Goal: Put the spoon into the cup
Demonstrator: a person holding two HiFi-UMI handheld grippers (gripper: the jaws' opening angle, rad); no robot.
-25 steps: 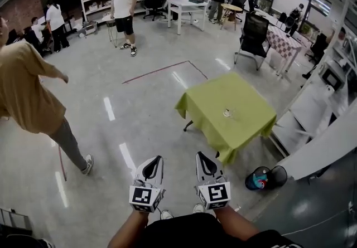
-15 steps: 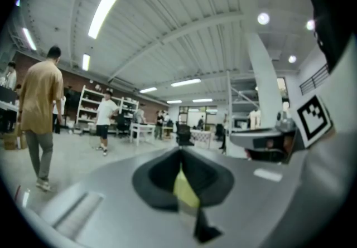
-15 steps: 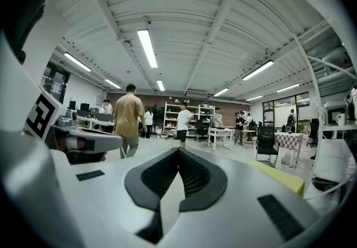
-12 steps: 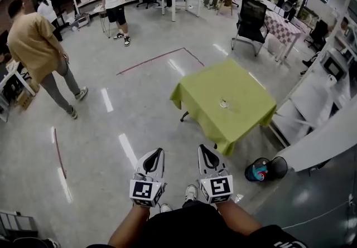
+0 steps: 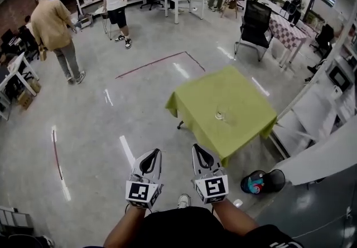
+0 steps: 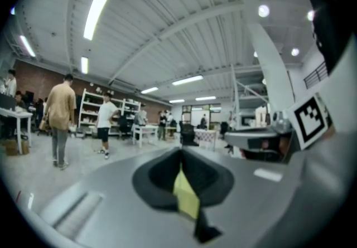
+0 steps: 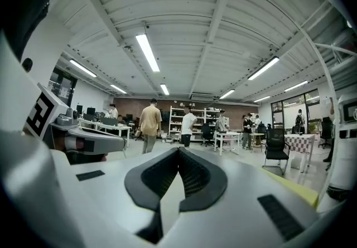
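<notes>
Fingers (image 6: 153, 177) of left gripper (image 5: 155, 152) and right gripper (image 5: 196, 147) pressed together, far from cup (image 5: 219, 113).

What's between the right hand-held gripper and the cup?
In the head view, only bare floor and the near edge of the green tablecloth lie between the right hand-held gripper and the cup.

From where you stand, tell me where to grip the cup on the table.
Take the cup by its side wall, likely from the near edge of the table: it looks upright, near the middle. Any handle is too small to see. The right gripper is shut; open it first.
</notes>
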